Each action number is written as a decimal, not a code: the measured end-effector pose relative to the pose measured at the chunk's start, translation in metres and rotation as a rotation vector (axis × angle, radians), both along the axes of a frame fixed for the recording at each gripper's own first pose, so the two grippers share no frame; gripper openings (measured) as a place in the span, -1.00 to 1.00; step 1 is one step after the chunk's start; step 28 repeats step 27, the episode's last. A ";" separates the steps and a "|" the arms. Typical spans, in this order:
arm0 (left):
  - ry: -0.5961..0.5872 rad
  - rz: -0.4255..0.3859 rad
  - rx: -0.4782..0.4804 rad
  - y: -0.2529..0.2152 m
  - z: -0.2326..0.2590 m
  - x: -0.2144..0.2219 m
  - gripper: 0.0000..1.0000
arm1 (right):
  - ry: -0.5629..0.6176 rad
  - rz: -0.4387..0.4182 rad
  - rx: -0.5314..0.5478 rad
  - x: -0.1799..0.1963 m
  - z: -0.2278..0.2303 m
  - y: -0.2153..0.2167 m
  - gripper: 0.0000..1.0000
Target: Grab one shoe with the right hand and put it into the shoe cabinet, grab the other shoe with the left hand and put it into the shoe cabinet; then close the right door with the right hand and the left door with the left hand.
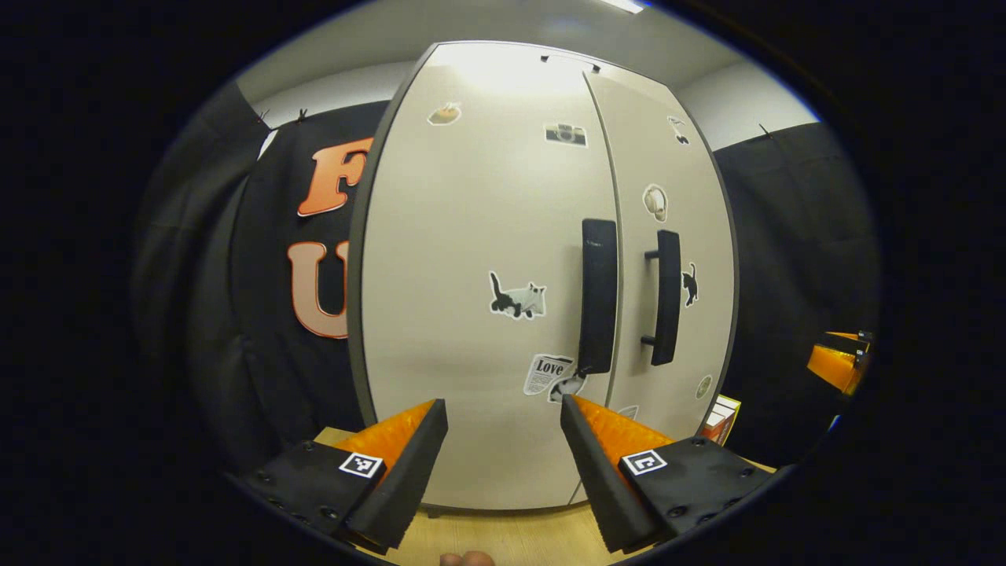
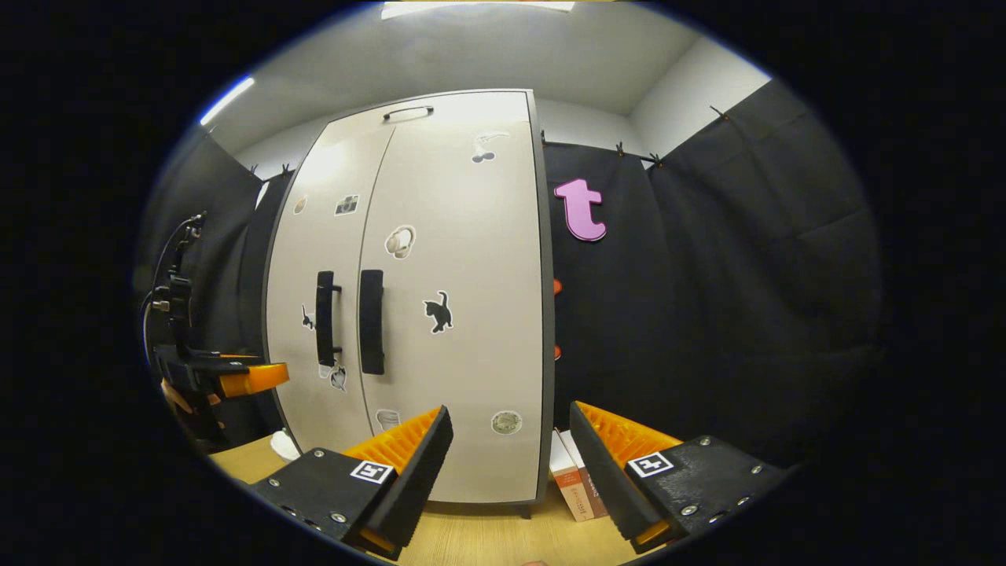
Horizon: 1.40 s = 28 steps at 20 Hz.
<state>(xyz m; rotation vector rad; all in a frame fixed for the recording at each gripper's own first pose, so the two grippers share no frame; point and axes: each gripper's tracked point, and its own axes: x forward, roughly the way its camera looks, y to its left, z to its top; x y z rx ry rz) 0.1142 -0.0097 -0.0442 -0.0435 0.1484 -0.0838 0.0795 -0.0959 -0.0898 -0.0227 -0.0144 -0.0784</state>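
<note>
The pale shoe cabinet stands straight ahead in the left gripper view, both doors shut flush, stickers on its front. Its two dark vertical handles sit side by side at the centre seam. My left gripper is open, a short way in front of the left door, holding nothing. In the right gripper view the cabinet is a bit farther off, and its handles lie left of centre. My right gripper is open and holds nothing, facing the cabinet's right edge.
The cabinet stands on a light wooden surface. A small box leans against its right side. A white scrap lies near its left foot. The left gripper shows at the left of the right gripper view.
</note>
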 end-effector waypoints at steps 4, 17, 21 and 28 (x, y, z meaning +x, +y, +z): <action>-0.065 0.059 0.012 0.038 0.040 -0.044 0.89 | -0.037 -0.010 -0.011 -0.019 0.030 0.002 0.85; -0.169 0.078 0.009 0.068 0.102 -0.127 0.91 | -0.075 0.010 -0.005 -0.073 0.060 0.015 0.85; -0.139 0.071 -0.018 0.068 0.097 -0.130 0.91 | -0.073 0.017 -0.004 -0.083 0.062 0.016 0.85; -0.103 0.061 -0.053 0.067 0.087 -0.130 0.91 | -0.074 0.016 0.006 -0.086 0.061 0.012 0.85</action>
